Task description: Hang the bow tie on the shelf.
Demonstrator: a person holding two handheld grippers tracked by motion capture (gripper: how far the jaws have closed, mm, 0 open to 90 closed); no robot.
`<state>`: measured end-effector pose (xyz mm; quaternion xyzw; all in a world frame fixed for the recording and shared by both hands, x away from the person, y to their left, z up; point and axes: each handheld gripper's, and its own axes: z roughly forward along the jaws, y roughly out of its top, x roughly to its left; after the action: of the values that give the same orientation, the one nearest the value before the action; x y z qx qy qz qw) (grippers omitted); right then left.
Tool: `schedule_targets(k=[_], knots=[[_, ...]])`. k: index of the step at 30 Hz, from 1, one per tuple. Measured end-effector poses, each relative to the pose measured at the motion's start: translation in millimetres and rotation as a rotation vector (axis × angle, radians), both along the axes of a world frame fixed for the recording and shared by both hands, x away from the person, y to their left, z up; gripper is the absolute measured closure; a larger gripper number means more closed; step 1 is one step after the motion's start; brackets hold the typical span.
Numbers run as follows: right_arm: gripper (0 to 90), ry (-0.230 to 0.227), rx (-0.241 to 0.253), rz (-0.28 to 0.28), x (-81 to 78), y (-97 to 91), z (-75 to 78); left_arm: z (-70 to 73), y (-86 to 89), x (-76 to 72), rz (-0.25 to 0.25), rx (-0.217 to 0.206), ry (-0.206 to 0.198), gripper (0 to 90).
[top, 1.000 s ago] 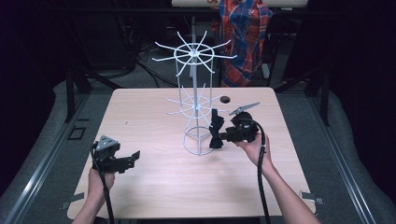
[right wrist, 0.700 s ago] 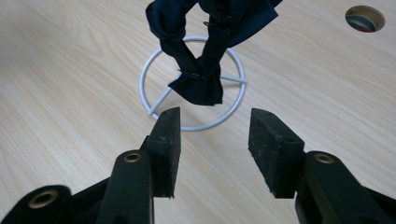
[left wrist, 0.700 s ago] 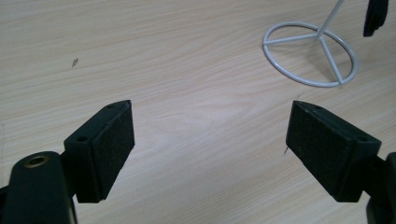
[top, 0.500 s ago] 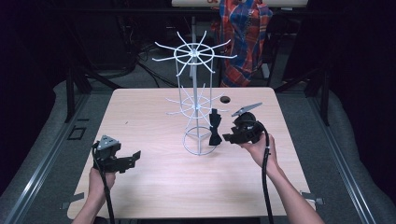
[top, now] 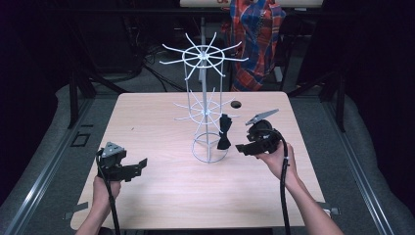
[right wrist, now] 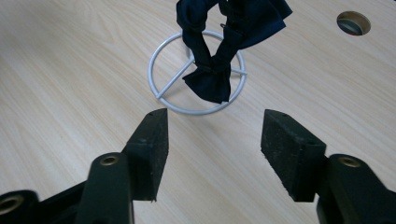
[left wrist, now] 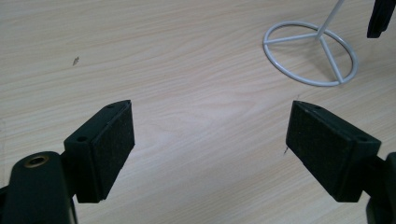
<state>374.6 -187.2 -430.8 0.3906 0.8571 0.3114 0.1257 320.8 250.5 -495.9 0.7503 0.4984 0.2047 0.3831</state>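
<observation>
A white wire rack point(top: 208, 117) with two tiers of hooks stands mid-table. From a lower hook hangs a dark navy bow tie point(top: 224, 132), over the rack's base ring point(right wrist: 150, 70). My right gripper point(top: 240, 148) is just right of the tie, apart from it. Its jaws have just been opening and stand open with nothing between them; in the right gripper view point(right wrist: 215, 140) the bow tie point(right wrist: 212, 79) hangs ahead. My left gripper point(top: 142, 164) stays near the front left, open and empty point(left wrist: 210, 140), with the rack's base point(left wrist: 292, 38) and the tie's tip point(left wrist: 380, 18) farther off.
A round hole point(top: 236, 104) lies in the tabletop behind the rack, also seen in the right gripper view as the hole point(right wrist: 353, 22). A plaid cloth point(top: 257, 39) hangs beyond the table's far edge. Bare wood spreads between the two grippers.
The right gripper has let go of the bow tie and drawn back to the right and slightly up, its jaws wider. The tie stays hanging on the rack. The left gripper has not moved.
</observation>
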Motion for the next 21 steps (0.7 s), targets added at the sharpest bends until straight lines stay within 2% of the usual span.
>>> schedule_targets(k=[5,8,11,21], knots=[[33.5,0.028,-0.019,0.011,-6.3,-7.7,-0.9,1.1,-0.6,-2.0,-0.003,-0.006,-0.004,15.7],[28.8,0.065,-0.033,0.02,-10.0,-10.7,-2.6,1.5,-0.5,-2.8,-0.003,-0.007,-0.007,15.7],[25.8,0.076,-0.036,0.031,-13.8,-14.0,-5.0,1.4,-0.5,-2.8,-0.002,-0.007,-0.006,15.7],[20.4,0.117,-0.093,0.038,-26.7,-27.6,-17.4,0.4,-0.1,-1.3,-0.003,0.001,-0.001,15.7]])
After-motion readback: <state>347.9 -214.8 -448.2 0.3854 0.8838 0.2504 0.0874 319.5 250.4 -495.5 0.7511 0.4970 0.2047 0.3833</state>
